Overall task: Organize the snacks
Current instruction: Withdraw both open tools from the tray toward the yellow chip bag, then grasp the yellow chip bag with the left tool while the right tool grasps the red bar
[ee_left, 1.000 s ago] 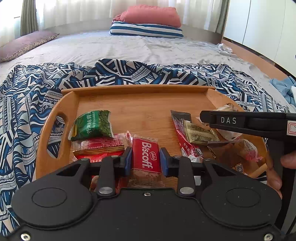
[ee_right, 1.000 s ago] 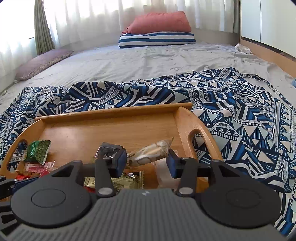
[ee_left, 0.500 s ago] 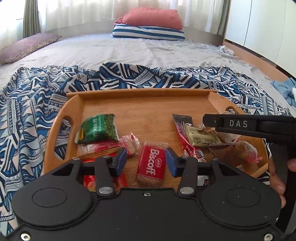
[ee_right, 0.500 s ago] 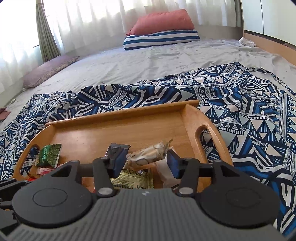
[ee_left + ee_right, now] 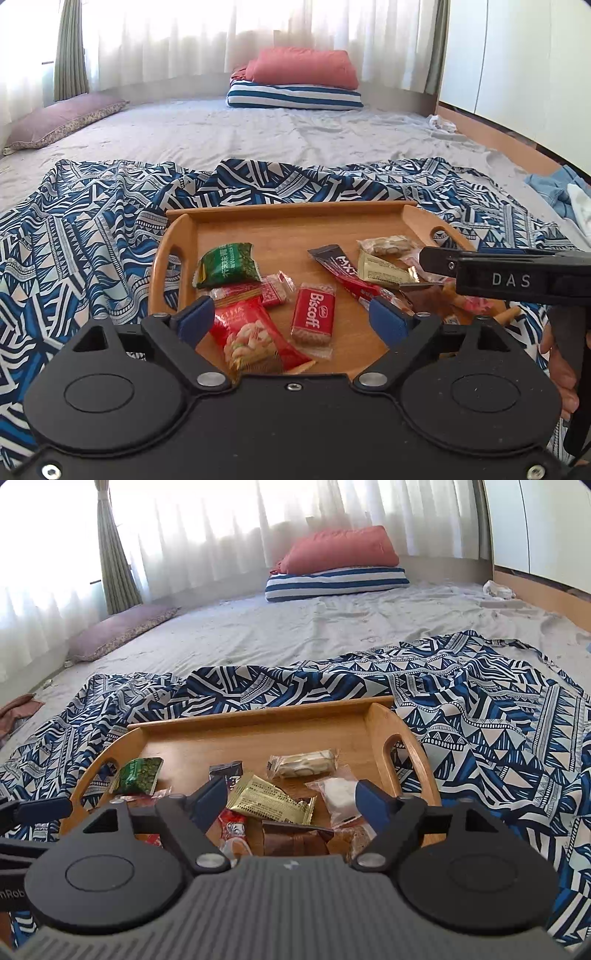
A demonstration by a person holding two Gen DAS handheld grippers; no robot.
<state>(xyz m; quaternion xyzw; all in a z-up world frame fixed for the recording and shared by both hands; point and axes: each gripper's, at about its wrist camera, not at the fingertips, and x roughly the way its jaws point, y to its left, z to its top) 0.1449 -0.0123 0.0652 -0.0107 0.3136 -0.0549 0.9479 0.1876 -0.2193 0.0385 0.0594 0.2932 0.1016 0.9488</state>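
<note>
On the patterned blue-and-white cloth spread over the bed sits a wooden tray [image 5: 173, 251] that holds all the snacks. Above its near edge the left gripper [image 5: 291, 314] hangs with its jaws spread wide, having just been opening; nothing is pinched. The red Biscoff packet [image 5: 313, 317] lies flat on the tray floor between the blue fingertips [image 5: 194, 318], touching neither. A green packet [image 5: 227, 265] rests near the tray's left handle, with a clear-wrapped red wafer [image 5: 258, 292] just nearer. The right gripper [image 5: 291, 801] also hovers over the tray's near edge, its jaws likewise just opened and gripping nothing. A gold sachet [image 5: 271, 802] lies between its fingertips on the tray, and a clear-wrapped pale biscuit [image 5: 304, 763] rests just beyond them. A white-filled packet [image 5: 338, 800] seems to sit beside the right fingertip, though contact is hard to judge.
</note>
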